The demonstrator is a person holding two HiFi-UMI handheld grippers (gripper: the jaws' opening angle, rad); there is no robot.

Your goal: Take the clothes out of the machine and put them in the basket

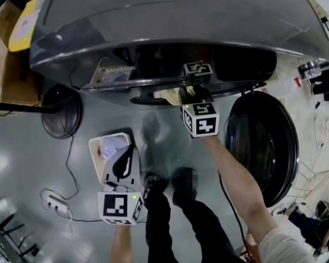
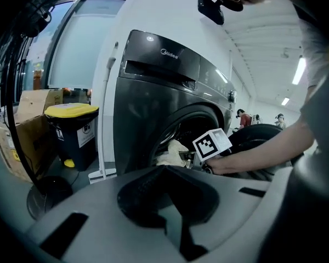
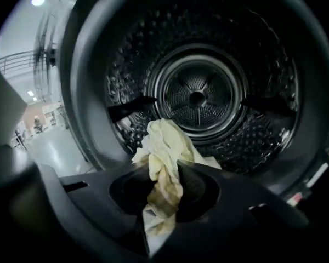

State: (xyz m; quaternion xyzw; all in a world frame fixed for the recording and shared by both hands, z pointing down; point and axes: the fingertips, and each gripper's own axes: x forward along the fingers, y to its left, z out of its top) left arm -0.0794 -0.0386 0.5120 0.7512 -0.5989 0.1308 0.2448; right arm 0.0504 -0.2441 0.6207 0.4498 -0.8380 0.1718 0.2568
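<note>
Head view looks steeply down on a dark grey washer [image 1: 153, 32], its round door [image 1: 262, 147] swung open at the right of the picture. On the grey floor [image 1: 44, 163], left of the opening, stands a white basket [image 1: 94, 156] holding pale and reddish clothes [image 1: 113, 146]. The left gripper [image 1: 130, 150] hangs over the basket, its jaws together with nothing between them. The right gripper [image 3: 163, 193] sits at the mouth of the drum [image 3: 197, 97], jaws clamped on a crumpled cream cloth [image 3: 165, 141]. The cloth bunches up above the jaws, at the drum's front lip.
</note>
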